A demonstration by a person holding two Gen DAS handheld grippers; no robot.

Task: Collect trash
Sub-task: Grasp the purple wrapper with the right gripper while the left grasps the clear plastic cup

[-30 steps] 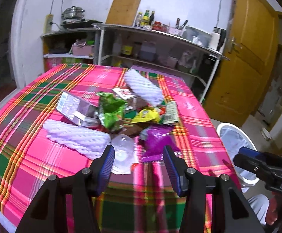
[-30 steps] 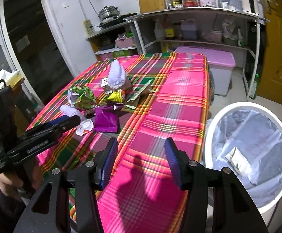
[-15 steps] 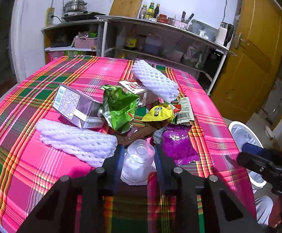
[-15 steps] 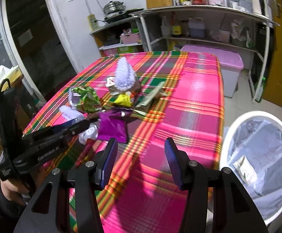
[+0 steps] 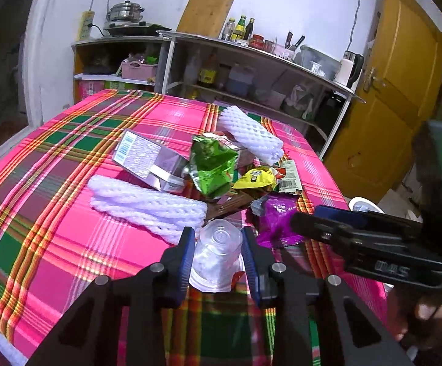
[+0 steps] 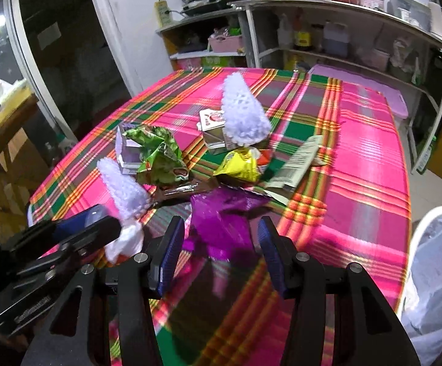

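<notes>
A heap of trash lies on the pink plaid table (image 5: 53,244). My left gripper (image 5: 218,245) is shut on a clear plastic cup (image 5: 216,253) at the heap's near edge. Behind it lie a white foam net (image 5: 147,207), a grey carton (image 5: 147,158), a green wrapper (image 5: 212,164), a yellow wrapper (image 5: 254,177) and a purple wrapper (image 5: 279,219). My right gripper (image 6: 219,245) is open, its fingers on either side of the purple wrapper (image 6: 221,216). The left gripper shows at lower left in the right wrist view (image 6: 77,238).
A white bin lined with a bag (image 6: 434,274) stands on the floor to the right of the table. Metal shelves (image 5: 251,73) with bottles and jars stand behind the table. A yellow door (image 5: 388,106) is at the far right.
My left gripper closed on the clear cup and now holds it. My right gripper moved in from the table's edge toward the heap, up to the purple wrapper.
</notes>
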